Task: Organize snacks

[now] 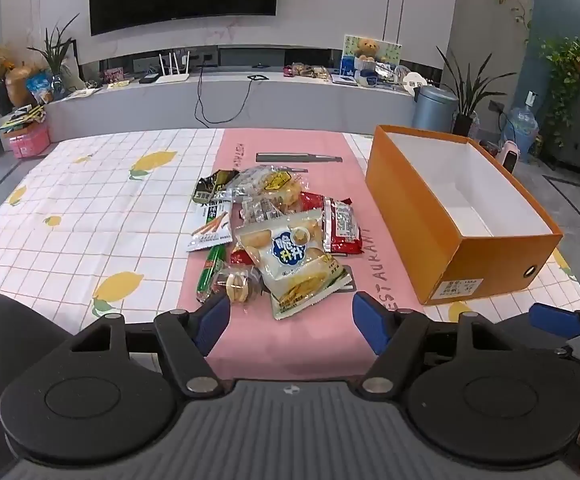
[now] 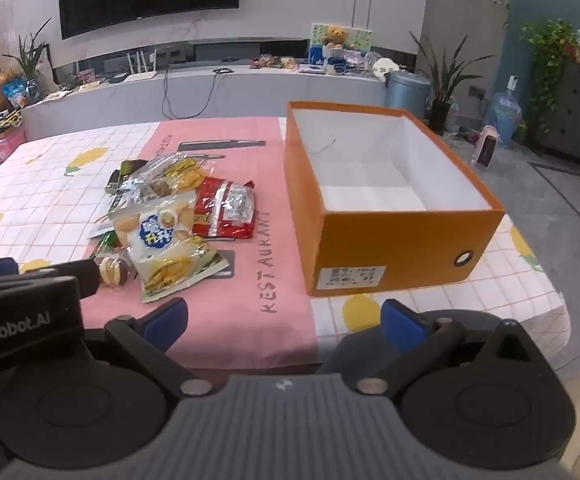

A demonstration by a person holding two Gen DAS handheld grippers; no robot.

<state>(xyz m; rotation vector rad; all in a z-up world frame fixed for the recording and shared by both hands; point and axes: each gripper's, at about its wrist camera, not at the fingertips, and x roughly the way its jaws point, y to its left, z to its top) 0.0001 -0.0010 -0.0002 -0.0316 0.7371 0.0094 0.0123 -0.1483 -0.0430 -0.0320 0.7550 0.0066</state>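
A pile of snack packets (image 1: pixel 277 220) lies on the pink runner in the middle of the table. On top is a white and blue chip bag (image 1: pixel 294 264), also in the right wrist view (image 2: pixel 165 248). A red packet (image 1: pixel 340 224) lies to its right, and shows in the right wrist view too (image 2: pixel 225 210). An open orange box (image 1: pixel 462 216) with a white, empty inside stands to the right (image 2: pixel 386 200). My left gripper (image 1: pixel 290 320) is open and empty, just short of the pile. My right gripper (image 2: pixel 285 320) is open and empty, in front of the box's near left corner.
The table has a white checked cloth with lemons (image 1: pixel 89 216) and a pink runner (image 2: pixel 229 320). A small wrapped cookie (image 1: pixel 237 286) and a green stick packet (image 1: pixel 211 268) lie at the pile's near edge. Beyond the table are a low TV bench (image 1: pixel 229 96), plants and a bin (image 1: pixel 434 108).
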